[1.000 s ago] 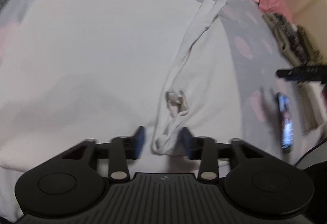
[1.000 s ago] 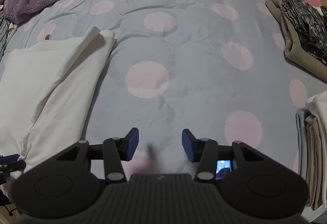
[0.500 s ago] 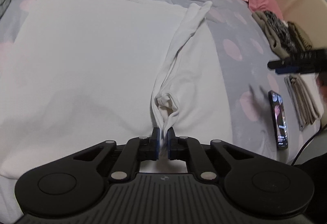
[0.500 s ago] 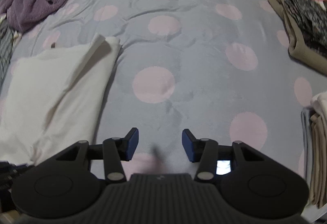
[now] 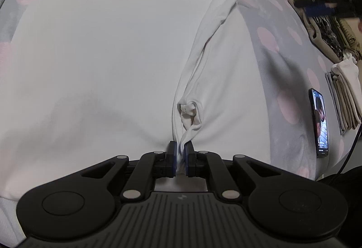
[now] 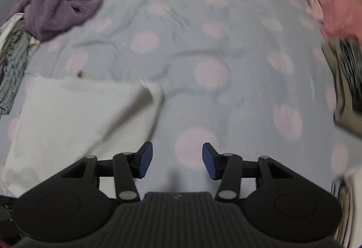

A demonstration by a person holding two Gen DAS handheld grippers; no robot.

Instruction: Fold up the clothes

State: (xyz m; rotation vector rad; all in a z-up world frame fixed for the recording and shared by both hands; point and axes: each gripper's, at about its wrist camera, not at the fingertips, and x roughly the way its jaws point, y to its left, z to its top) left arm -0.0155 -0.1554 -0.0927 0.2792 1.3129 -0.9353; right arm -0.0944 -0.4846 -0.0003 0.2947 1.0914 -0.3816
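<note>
A white garment (image 5: 101,62) lies spread flat on the dotted bedspread (image 5: 267,28), with one sleeve (image 5: 212,28) folded inward into a long ridge. My left gripper (image 5: 179,158) is shut on the near end of that sleeve, where the cloth bunches into a small knot just beyond the pads. In the right wrist view the same garment (image 6: 74,116) shows at the left, blurred. My right gripper (image 6: 177,160) hovers over the bedspread (image 6: 203,55) beside it, its jaws opening, nothing between them. It also appears at the upper right of the left wrist view as a dark blur, the right gripper (image 5: 325,2).
A phone (image 5: 320,123) with a lit screen lies on the bed to the right. Folded clothes (image 5: 346,94) are stacked beyond it, and a dark patterned pile (image 5: 328,35) farther back. A purple fleece (image 6: 58,8) and striped cloth (image 6: 13,67) sit far left; pink fabric (image 6: 328,3) far right.
My left gripper closed on the near end of the sleeve and has stayed shut there. My right gripper has risen and swung away over the bedspread, widening its jaws.
</note>
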